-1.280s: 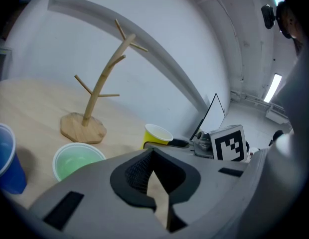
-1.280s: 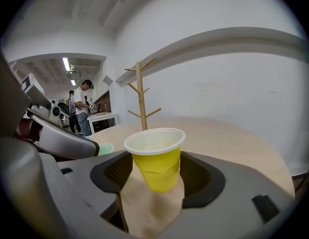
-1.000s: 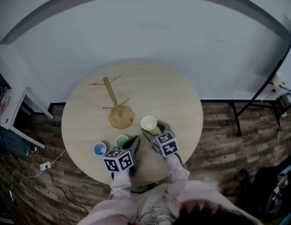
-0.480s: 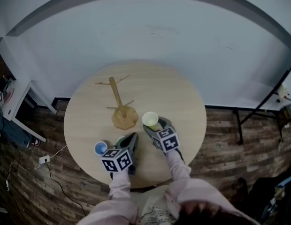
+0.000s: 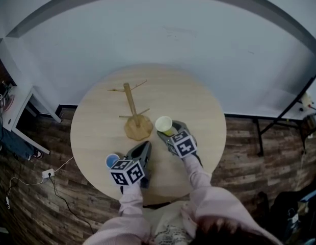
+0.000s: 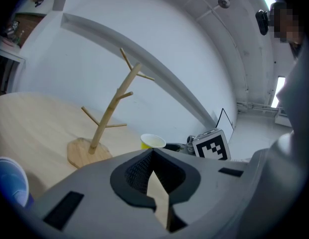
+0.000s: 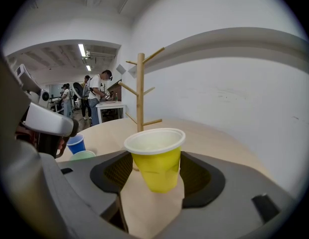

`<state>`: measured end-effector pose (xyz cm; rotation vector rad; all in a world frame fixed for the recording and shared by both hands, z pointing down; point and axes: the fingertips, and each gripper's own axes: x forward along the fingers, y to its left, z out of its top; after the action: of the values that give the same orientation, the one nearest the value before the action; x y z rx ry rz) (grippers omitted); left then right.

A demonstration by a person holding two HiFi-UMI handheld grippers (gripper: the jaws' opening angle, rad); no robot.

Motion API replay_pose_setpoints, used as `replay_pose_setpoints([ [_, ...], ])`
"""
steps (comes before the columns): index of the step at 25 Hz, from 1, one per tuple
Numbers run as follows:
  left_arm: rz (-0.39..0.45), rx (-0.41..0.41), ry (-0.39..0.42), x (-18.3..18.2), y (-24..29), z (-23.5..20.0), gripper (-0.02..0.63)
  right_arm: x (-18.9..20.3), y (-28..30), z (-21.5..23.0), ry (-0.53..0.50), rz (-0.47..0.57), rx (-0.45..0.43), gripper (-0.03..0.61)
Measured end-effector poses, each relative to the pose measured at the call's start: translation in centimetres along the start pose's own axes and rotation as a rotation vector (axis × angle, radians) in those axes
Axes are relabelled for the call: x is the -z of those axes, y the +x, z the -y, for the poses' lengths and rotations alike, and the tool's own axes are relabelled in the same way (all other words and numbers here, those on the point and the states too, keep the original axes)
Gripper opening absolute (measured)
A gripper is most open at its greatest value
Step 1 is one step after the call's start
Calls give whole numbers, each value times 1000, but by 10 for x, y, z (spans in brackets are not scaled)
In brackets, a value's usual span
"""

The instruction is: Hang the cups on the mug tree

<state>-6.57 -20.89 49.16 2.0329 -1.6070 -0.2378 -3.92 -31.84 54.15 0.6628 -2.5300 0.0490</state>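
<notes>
The wooden mug tree (image 5: 133, 111) stands left of the middle of the round table (image 5: 199, 111), and all its pegs are bare. My right gripper (image 5: 169, 133) is shut on a yellow cup (image 5: 163, 124), held upright just right of the tree's base. In the right gripper view the yellow cup (image 7: 155, 158) is dented between the jaws, with the tree (image 7: 140, 91) behind it. My left gripper (image 5: 144, 148) is shut and empty, near the table's front. A blue cup (image 5: 112, 161) stands to its left. A green cup (image 7: 82, 155) shows only in the right gripper view.
A white side table (image 5: 15, 111) stands off to the left, with cables (image 5: 46, 177) on the wooden floor. Black stand legs (image 5: 272, 116) are at the right. A white wall runs behind the table. People (image 7: 97, 96) stand far back in the room.
My right gripper has carried the yellow cup a little closer to the tree's base. The left gripper has shifted slightly and now covers the green cup in the head view.
</notes>
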Motion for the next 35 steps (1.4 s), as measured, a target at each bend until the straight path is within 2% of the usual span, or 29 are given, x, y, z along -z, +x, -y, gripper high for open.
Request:
replay_pose_setpoints([
  [6,-10,26,-22,1,-5,-2,5,-6,1,-11,5,-54,-18,285],
  [9,-15,52,-37,1,-7,-2,5,-7,6,-11,-22,-78,-17,285],
  [14,-8,51,-37,-4,-14,-8,5,-11,14,-10,-52,-111,-8,285],
  [19,4,33,-43,-9,-24,-20,5,-23,25,-13,-105,-123,-29,286],
  [35,9,4,-70,-14,-29,-45,5,-21,60,2,-311,-299,-34,286],
])
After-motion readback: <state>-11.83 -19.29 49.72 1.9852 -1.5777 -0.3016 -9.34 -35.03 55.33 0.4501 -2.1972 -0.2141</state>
